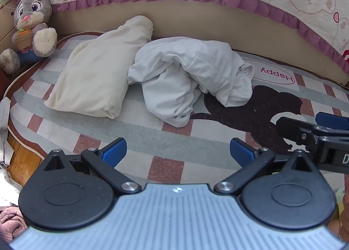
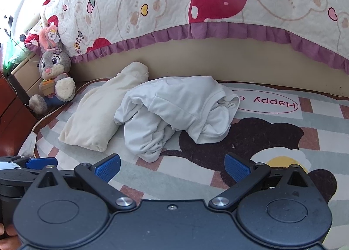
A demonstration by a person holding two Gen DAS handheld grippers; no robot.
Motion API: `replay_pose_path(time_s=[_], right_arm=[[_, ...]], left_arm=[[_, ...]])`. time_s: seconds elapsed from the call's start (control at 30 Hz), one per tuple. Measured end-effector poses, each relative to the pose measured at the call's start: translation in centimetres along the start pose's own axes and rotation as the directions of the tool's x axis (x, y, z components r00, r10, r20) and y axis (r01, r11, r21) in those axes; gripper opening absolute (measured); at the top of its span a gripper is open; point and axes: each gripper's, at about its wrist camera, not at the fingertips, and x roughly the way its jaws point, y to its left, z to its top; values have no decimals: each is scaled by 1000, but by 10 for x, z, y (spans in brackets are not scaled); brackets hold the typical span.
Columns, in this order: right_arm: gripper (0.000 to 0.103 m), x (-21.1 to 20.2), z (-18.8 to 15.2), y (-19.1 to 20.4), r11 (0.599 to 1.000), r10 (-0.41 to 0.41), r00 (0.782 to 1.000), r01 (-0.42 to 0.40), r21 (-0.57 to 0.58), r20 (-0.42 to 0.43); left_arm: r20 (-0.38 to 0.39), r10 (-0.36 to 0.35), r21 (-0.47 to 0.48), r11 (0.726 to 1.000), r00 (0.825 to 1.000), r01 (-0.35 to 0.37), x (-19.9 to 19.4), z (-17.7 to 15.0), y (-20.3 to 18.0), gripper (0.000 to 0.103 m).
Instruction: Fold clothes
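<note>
Your left tongs (image 1: 177,150) and right tongs (image 2: 172,167) hang spread and empty over the rug (image 1: 139,138), short of the crumpled white garment (image 1: 187,75) heaped beside the cream bundle (image 1: 96,80), free to pinch an edge.

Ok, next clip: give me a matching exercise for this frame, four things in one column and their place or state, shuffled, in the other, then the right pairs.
Things:
1. white garment
2. cream pillow
3. plush rabbit
4. left tongs

Place or state:
A. sits at the far left, by the bed's side
B. crumpled in a heap on the rug, not yet folded
C. open, holding nothing, short of the heap
D. lies flat on the rug, left of the heap and touching it

Pairs: 1-B, 2-D, 3-A, 4-C
</note>
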Motion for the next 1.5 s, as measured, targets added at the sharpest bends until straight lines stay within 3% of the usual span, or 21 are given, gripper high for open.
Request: replay_pose_path(time_s=[0.37,0.5,0.6,0.7,0.87,1.27,1.33,1.4,1.47,1.5], right_arm=[[103,6,-2,-13,1000,12,1000,-12,24,3],[103,14,-4,-26,999,26,1000,-27,44,10],[103,20,-6,-41,997,31,999,-32,76,14],[103,27,-7,-58,995,13,1000,-13,96,-1],[103,42,-7,-74,997,-21,1000,22,80,-20],[103,72,4,-85,998,34,999,-33,44,-18],[99,85,10,-82,1000,31,1000,-31,-3,-2],[95,100,14,-78,999,12,1000,-11,-53,20],[91,120,13,-76,992,-61,997,67,-110,54],[82,130,12,-77,989,-80,996,84,-121,43]], left_arm=[[-3,-1,9,1000,1000,1,3,-2,-2,103],[33,35,-28,999,999,-34,27,-6,-1,102],[2,30,-63,998,1000,-29,55,-10,-1,100],[-16,-7,-33,999,1000,6,72,-10,-9,100],[-55,-8,24,1000,998,9,97,-6,-17,100],[-51,11,101,995,999,-5,132,11,-21,99],[11,-51,101,994,999,50,138,14,-16,93],[123,-187,105,979,975,174,142,14,-5,76],[172,-198,154,973,965,172,155,12,-4,67],[182,-181,176,973,966,150,162,11,-4,62]])
